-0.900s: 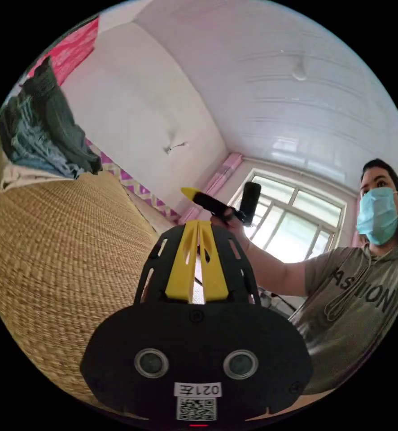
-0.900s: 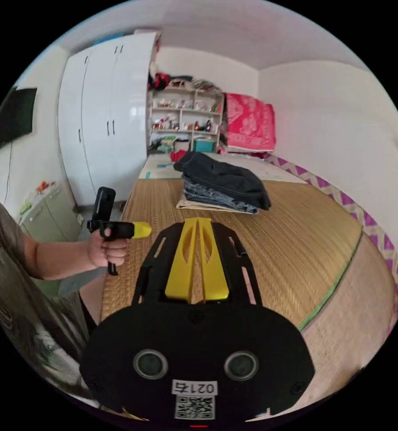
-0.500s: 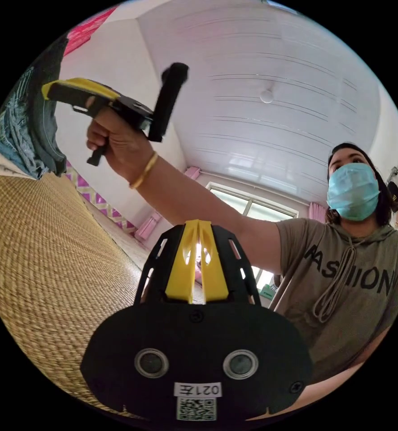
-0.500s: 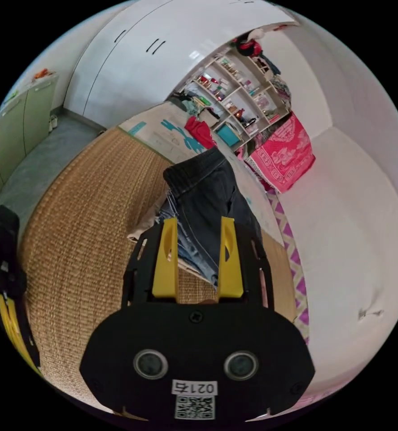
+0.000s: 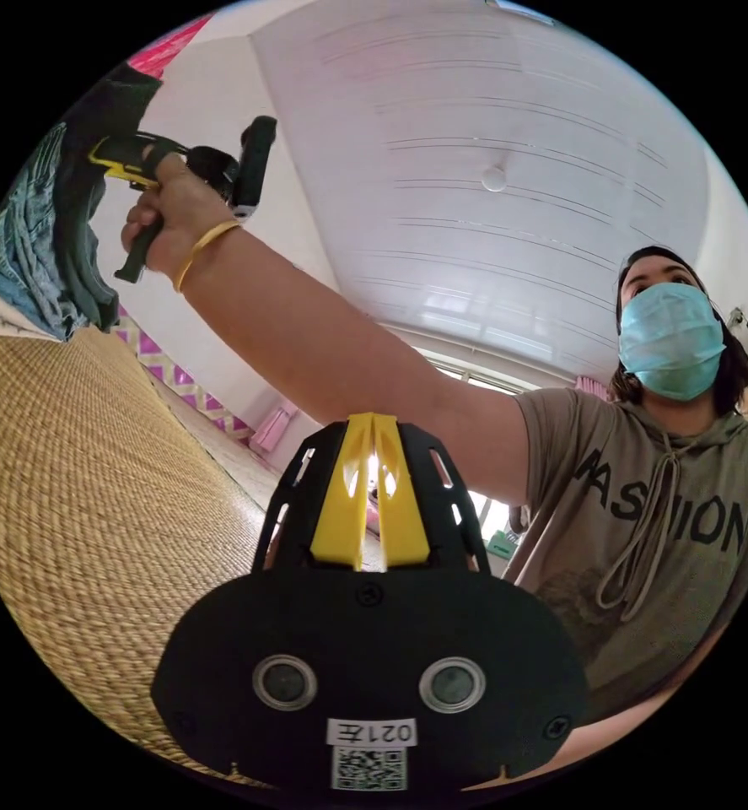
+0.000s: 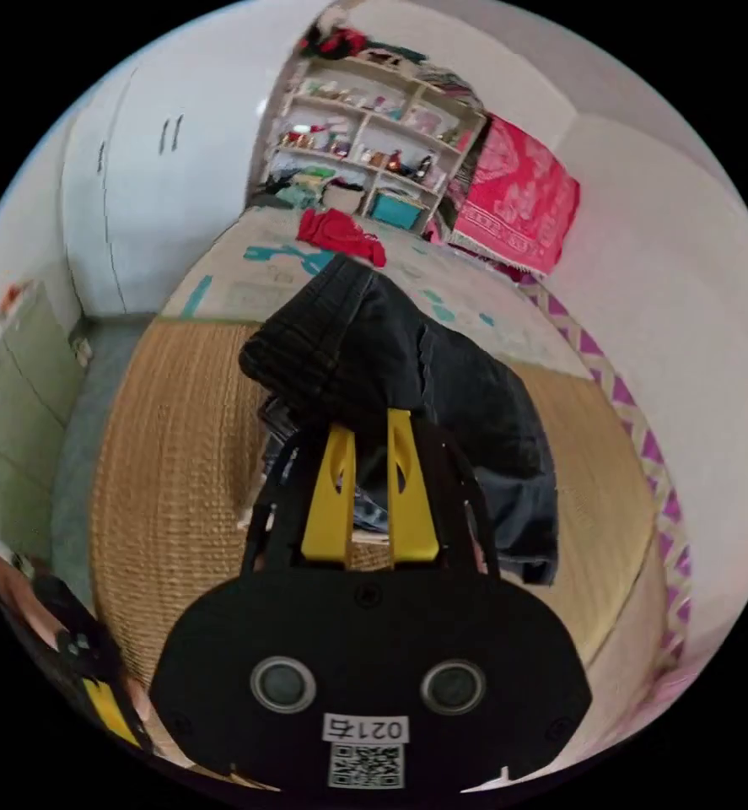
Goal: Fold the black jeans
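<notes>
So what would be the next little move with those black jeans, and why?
Probably lift the black jeans up off the pile and draw them toward the open straw mat. The right gripper has its yellow jaws at the jeans' near edge, seemingly pinching it, while they lie on top of the blue jeans. The left gripper is shut, holding nothing.

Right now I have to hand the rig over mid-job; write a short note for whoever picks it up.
Right gripper: jaws closing around the near edge of the black jeans, which lie on top of the clothes pile; a firm grip can't be confirmed.
Left gripper: shut, holding nothing, low over the woven mat.
Done: reach to the pile.
Left: pull the jeans off, spread them on the mat, fold.
</notes>
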Tool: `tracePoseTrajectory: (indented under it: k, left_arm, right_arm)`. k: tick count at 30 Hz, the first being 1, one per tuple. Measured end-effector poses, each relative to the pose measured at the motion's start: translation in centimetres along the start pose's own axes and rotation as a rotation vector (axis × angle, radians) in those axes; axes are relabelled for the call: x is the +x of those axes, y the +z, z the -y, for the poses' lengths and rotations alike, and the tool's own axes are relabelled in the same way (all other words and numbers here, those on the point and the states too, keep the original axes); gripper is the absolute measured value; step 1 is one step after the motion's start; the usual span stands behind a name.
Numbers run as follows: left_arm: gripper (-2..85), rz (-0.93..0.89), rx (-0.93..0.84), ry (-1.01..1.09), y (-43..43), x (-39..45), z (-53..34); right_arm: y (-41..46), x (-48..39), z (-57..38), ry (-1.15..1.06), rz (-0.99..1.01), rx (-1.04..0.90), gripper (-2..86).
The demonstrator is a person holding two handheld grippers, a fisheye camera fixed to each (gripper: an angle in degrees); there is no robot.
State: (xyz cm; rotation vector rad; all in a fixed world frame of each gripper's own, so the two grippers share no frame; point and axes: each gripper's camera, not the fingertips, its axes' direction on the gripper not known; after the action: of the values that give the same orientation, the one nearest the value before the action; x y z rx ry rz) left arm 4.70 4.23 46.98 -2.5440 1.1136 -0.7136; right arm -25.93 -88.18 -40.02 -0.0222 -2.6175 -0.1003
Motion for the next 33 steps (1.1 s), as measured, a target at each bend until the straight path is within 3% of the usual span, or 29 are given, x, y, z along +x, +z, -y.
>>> tracePoseTrajectory:
  k: [6, 15, 20, 24, 27, 30, 33]
  left_arm:
    - [-1.0, 0.021, 0.001, -0.017, -0.1, -2.0, 1.8]
    - [-0.9, 0.066, -0.023, -0.046, 0.6, -5.5, 5.0]
    - [-0.9, 0.152, -0.112, -0.029, 2.6, -6.6, 7.2]
    - [-0.9, 0.229, -0.179, -0.061, 4.6, -8.2, 9.3]
    - [-0.9, 0.206, -0.215, -0.088, 6.5, -8.6, 10.5]
    - [-0.9, 0.205, -0.314, -0.114, 9.8, -8.1, 11.4]
    - [-0.9, 0.2, -0.356, -0.13, 12.3, -8.0, 11.8]
  right_arm:
    - [-6.5, 18.1, -5.5, 0.51, 0.317, 0.175, 5.2]
    - [-26.6, 34.2, -20.6, 0.607, 0.13, 0.269, 4.6]
    - [-33.3, 31.1, -29.9, 0.487, -0.051, 0.149, 4.2]
    - [-26.4, 22.3, -39.7, 0.396, -0.154, -0.123, 4.3]
    - [-19.4, 17.4, -49.1, 0.473, -0.119, -0.255, 4.8]
    - [-17.9, 15.2, -55.9, 0.6, 0.031, -0.148, 5.7]
    - [-19.4, 12.8, -58.0, 0.562, -0.025, -0.056, 5.5]
